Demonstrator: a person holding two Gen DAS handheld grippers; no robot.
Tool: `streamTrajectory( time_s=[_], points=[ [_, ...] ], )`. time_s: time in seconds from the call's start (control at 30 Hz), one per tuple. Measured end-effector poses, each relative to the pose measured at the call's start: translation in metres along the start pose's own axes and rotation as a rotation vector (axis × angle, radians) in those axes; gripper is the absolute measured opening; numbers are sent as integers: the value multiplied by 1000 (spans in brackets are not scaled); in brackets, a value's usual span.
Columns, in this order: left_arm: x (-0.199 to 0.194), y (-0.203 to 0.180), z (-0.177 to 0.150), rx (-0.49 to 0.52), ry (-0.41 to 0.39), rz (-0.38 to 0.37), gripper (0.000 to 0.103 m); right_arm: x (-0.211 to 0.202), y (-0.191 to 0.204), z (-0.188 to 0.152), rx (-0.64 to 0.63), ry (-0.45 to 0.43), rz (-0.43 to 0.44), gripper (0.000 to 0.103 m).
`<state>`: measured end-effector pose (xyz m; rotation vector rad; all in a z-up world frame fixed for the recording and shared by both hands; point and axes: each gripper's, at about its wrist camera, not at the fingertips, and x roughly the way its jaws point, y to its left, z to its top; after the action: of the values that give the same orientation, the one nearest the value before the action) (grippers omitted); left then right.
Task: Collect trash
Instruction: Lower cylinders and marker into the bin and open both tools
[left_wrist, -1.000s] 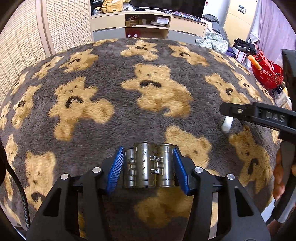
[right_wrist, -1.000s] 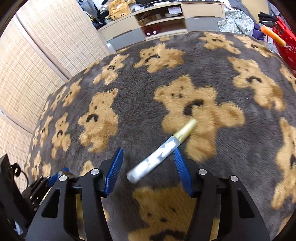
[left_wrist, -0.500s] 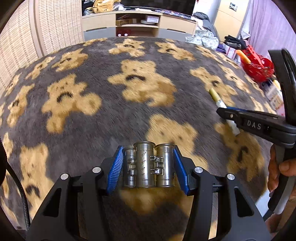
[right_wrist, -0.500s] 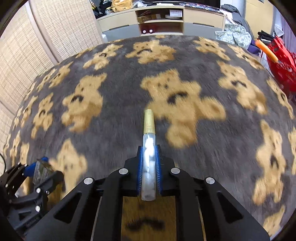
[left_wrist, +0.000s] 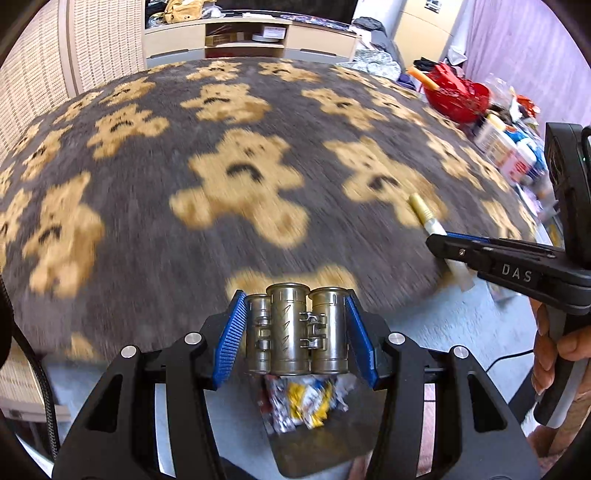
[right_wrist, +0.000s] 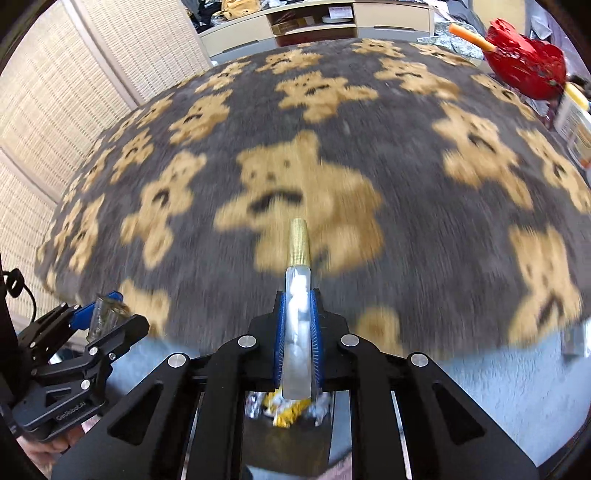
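A grey plush blanket (left_wrist: 155, 229) printed with tan teddy bears covers most of both views, blurred by motion, with a pale floor (left_wrist: 436, 321) showing at its near edge. Behind it stand woven screens (right_wrist: 74, 88) and a low cabinet (left_wrist: 251, 37); a red basket (right_wrist: 524, 62) sits at the far right.

A metal bin (left_wrist: 325, 443) lies below the claws, holding crumpled foil and yellow wrappers (left_wrist: 306, 402).

The left claw (left_wrist: 295, 328) pinches a brass-coloured metal piece of 3 joined cylinders (left_wrist: 295, 332), blue pads against its outer 2 cylinders, above the bin's wrappers.

The right claw (right_wrist: 299, 332) is pressed onto a clear tube with a gold cap (right_wrist: 298, 295); the cap points forward over the blanket, the tube's rear end hangs over the wrappers. In the left wrist view a hand (left_wrist: 565, 350) grips this claw's handle.
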<state>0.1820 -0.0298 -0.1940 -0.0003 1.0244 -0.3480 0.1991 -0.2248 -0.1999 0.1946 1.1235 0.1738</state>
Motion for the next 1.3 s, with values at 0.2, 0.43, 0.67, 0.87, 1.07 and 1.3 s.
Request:
streamTrajectory(
  time_s=[0.2, 0.43, 0.67, 0.87, 1.07, 1.3],
  points=[
    [-23, -13, -43, -14, -2, -38, 50, -15, 5, -44, 10, 3, 37, 14],
    [-18, -18, -81, -23, 38, -47, 50, -14, 7, -87, 15, 26, 49, 14],
    [13, -18, -107, -34, 118, -62, 50, 11, 5, -114, 46, 78, 74, 14],
    [41, -18, -121, -37, 172, -73, 50, 35, 3, -124, 78, 104, 96, 14],
    [64, -13, -127, -47, 198, -88, 50, 49, 3, -128, 87, 112, 82, 14],
    [77, -8, -128, -51, 218, -78, 50, 55, 0, -124, 102, 107, 60, 17]
  ],
)
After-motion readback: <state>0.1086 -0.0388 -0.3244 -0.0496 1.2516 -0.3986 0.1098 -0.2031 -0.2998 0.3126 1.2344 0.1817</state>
